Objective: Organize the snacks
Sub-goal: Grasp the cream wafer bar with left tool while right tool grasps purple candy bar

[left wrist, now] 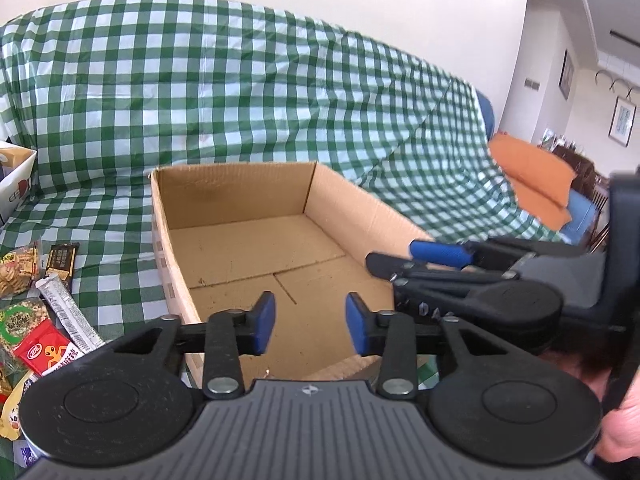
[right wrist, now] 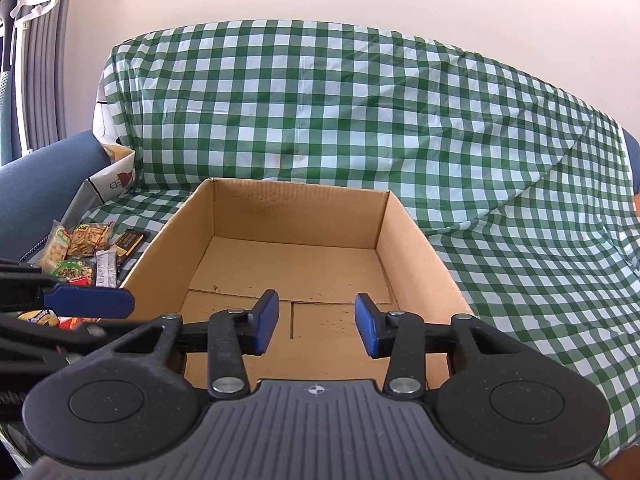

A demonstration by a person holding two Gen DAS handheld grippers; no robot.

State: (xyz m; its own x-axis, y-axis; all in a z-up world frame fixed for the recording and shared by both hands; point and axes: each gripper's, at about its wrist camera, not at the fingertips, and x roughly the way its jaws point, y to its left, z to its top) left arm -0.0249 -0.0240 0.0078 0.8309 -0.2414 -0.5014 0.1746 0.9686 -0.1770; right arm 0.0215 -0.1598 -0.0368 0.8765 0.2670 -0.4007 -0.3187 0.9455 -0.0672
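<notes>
An open cardboard box (left wrist: 340, 204) (right wrist: 412, 232) lies on a sofa draped in green checked cloth; nothing is inside it. A pile of snack packets (left wrist: 44, 316) (right wrist: 88, 252) lies left of the box, with a red packet (left wrist: 48, 354), a white bar (left wrist: 66, 312) and a dark chocolate bar (left wrist: 62, 262). My left gripper (left wrist: 310, 326) is open and empty over the box's near edge. My right gripper (right wrist: 316, 328) is open and empty over the same edge, and its side also shows in the left wrist view (left wrist: 404, 258).
A white paper bag (left wrist: 14, 176) (right wrist: 116, 176) stands at the back left. An orange cushion (left wrist: 536, 176) lies on the sofa's right end. Checked cloth (right wrist: 540, 240) spreads right of the box. A blue sofa arm (right wrist: 36, 184) is at the left.
</notes>
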